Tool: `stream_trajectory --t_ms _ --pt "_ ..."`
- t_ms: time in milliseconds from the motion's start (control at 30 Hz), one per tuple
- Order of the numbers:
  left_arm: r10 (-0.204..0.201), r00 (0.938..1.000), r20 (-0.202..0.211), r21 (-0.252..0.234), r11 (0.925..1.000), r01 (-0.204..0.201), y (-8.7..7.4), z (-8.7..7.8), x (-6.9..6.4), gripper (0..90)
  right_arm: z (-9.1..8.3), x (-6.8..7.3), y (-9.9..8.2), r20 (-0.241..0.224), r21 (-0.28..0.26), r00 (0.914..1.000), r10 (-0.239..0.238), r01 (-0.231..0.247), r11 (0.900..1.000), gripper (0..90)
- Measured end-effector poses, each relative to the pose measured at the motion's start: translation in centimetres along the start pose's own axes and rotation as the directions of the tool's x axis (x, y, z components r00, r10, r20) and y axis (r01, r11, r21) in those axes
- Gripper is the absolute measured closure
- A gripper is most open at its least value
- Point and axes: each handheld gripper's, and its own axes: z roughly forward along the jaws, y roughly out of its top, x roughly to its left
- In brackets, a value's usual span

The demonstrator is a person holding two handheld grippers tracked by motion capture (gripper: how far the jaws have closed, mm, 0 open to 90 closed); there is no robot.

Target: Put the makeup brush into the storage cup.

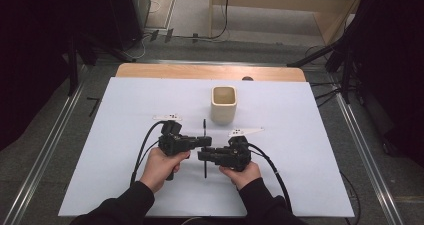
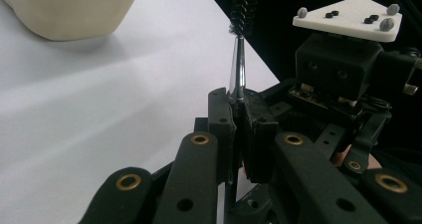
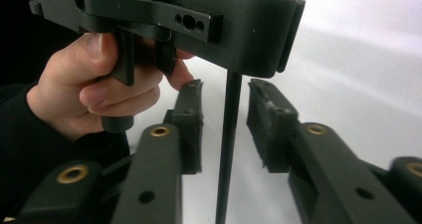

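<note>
- The left gripper (image 1: 205,141) is clamped on a thin bottle brush (image 1: 204,150), gripping its metal stem (image 2: 237,72) just below the black bristles (image 2: 244,7).
- The right gripper (image 1: 202,156) stands partly open around the brush's dark handle (image 3: 228,149); its pads (image 3: 191,119) do not touch it.
- The brush sits mid-worktop (image 1: 125,135), toward the near edge.
- A cream cup (image 1: 223,104) stands beyond, nearer the far edge.
</note>
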Motion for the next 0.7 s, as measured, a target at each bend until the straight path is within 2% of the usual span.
stream_trajectory --t_ms 167,233,367,700 --pt "-0.003 1.0000 0.001 -0.006 1.0000 0.003 -0.06 0.01 0.01 85.1 -0.03 0.06 -0.02 0.001 -0.009 1.0000 0.006 -0.006 0.9999 79.3" --pt "-0.003 1.0000 0.002 -0.007 1.0000 0.003 -0.06 0.00 0.02 85.1 -0.04 0.01 0.00 0.004 -0.007 0.9997 0.024 -0.024 0.9997 81.2" --pt "-0.005 1.0000 0.007 -0.007 1.0000 0.005 -0.07 0.03 0.00 85.1 -0.01 0.01 -0.01 0.002 -0.006 0.9997 0.023 -0.023 0.9997 84.9" --pt "0.002 1.0000 0.008 -0.005 1.0000 -0.002 -0.06 -0.08 -0.01 82.8 0.00 -0.03 0.01 -0.001 0.002 0.9992 0.041 -0.041 0.9992 85.9"
